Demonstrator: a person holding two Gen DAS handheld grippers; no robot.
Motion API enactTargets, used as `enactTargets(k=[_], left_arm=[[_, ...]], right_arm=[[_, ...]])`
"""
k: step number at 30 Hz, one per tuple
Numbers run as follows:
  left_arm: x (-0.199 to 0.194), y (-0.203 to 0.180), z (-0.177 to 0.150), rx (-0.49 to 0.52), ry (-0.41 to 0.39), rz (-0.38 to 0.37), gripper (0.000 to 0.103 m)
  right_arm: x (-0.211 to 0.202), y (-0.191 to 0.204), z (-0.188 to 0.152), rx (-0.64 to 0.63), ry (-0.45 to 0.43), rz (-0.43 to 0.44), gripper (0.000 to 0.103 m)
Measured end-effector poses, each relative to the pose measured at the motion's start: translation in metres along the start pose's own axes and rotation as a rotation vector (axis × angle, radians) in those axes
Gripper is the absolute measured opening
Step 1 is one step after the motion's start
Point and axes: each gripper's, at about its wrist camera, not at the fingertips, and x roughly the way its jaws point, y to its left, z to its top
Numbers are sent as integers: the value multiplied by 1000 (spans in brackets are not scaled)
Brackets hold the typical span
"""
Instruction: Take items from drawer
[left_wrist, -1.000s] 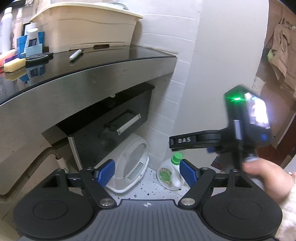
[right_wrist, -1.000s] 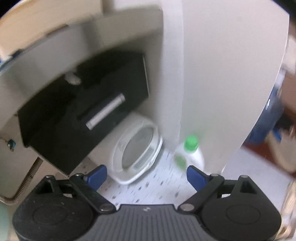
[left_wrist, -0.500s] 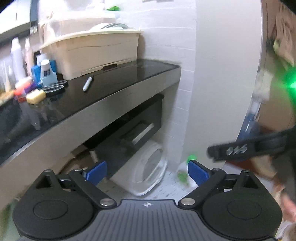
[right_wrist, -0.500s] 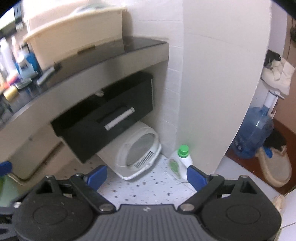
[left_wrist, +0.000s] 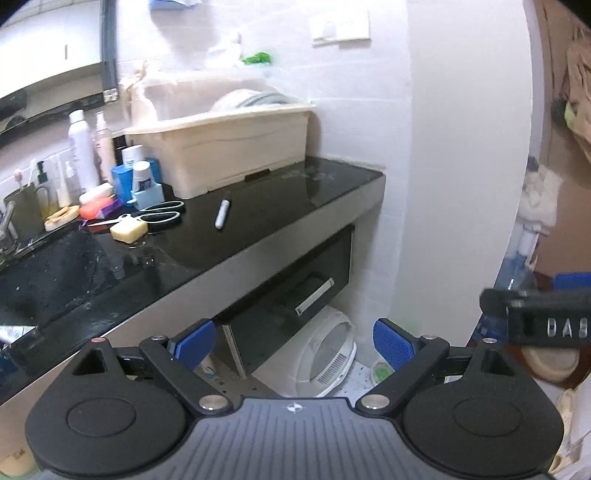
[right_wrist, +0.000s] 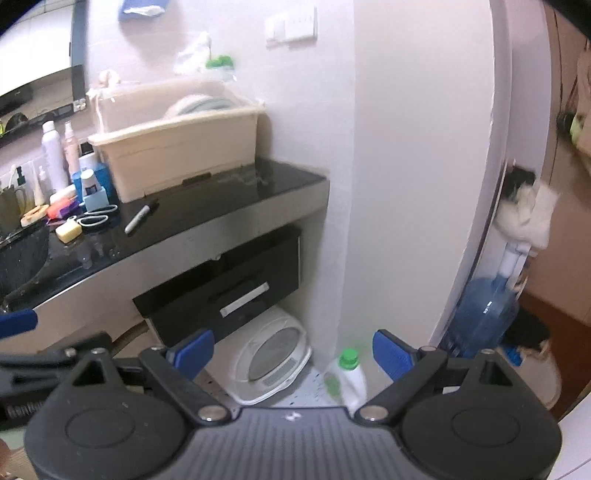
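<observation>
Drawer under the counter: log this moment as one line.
drawer: shut, untouched | left gripper: open, empty | right gripper: open, empty | both away from handle

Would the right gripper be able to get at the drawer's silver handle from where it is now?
Probably yes. The right gripper is open and empty, and the handle on the black drawer faces it with nothing in between. It is still some way off, so it must move in first.

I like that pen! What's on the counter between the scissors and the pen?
Nothing: bare black counter between scissors and pen, in the left wrist view.
</observation>
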Motion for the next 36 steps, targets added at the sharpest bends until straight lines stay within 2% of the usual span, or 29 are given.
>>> enactTargets(k=[6, 13, 36], left_arm=[[-28, -1, 13, 1, -46, 63, 93], [-35, -4, 20, -19, -23, 8, 94], [-29, -10, 16, -22, 16, 11, 94]], right_arm=[[-35, 6, 6, -6, -75, -17, 93], [-54, 7, 10, 12, -97, -8, 93], [-48, 12, 5, 22, -71, -6, 93]])
